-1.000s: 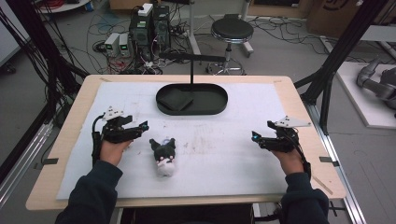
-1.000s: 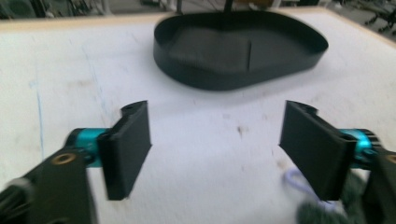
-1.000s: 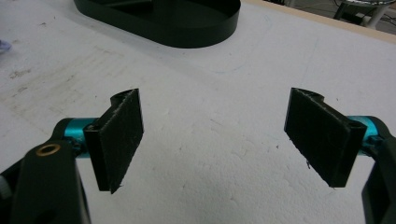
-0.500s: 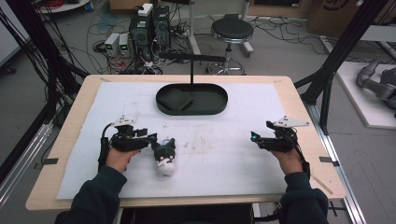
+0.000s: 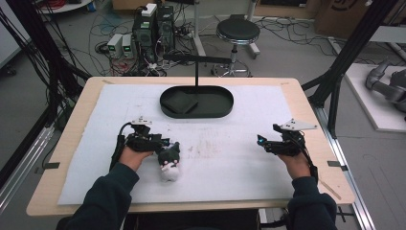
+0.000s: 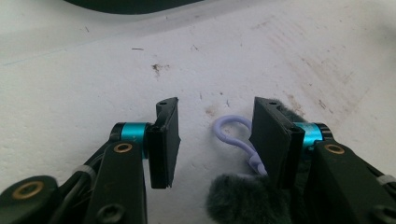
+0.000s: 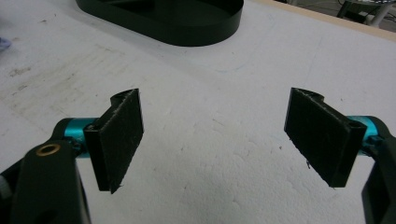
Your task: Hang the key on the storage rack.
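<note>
Left gripper view: the left tool (image 6: 212,140), jaws just narrowing but not yet gripping, straddles the lilac plastic clip (image 6: 233,135) of the dark furry plush toy (image 5: 169,160) lying on the table (image 5: 86,124); the right tool (image 7: 212,140) waits, released.

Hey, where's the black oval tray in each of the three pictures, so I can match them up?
High view: black tray at upper centre of the table.
Left gripper view: dark sliver on the top edge, left of centre.
Right gripper view: across the top, centre-left.
Shared landmark: brown scuffs on the white mat.
</note>
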Available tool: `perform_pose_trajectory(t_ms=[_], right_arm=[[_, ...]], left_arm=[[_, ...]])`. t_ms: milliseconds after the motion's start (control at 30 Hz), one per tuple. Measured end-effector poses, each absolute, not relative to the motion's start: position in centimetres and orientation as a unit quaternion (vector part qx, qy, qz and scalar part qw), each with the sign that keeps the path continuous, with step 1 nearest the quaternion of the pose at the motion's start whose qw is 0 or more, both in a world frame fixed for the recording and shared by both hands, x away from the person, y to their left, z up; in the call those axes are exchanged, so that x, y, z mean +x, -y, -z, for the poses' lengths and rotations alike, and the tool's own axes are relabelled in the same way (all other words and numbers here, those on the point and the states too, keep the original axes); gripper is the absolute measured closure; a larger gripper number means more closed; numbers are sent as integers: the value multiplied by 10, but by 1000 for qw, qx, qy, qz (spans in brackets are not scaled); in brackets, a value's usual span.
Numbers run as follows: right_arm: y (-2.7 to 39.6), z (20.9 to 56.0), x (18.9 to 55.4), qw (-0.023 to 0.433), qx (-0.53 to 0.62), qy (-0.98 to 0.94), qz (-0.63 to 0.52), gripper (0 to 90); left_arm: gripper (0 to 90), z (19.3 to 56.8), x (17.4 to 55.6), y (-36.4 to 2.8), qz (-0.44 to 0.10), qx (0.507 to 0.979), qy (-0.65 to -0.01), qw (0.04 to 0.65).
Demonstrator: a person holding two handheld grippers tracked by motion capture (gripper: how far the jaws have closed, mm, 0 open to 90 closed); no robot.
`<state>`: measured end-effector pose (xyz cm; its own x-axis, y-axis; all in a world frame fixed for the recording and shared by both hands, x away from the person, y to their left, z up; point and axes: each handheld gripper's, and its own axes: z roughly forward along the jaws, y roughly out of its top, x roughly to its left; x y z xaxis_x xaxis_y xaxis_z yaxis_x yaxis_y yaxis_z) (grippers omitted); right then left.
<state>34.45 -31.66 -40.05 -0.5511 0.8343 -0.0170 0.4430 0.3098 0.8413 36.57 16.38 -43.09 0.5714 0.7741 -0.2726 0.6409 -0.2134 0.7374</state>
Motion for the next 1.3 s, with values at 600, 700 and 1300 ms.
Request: perform_pose_trajectory(t_ms=[600,700,1300], right_arm=[[316,400,344,235,410,-775,-419,200],[317,400,344,235,412,-774,-420,200],[317,399,344,235,411,-774,-420,200]], left_arm=[[816,440,366,-139,-66,808,-438,389],[843,440,367,-138,-60,805,-440,393],[858,393,363,-163,-112,741,-403,526]])
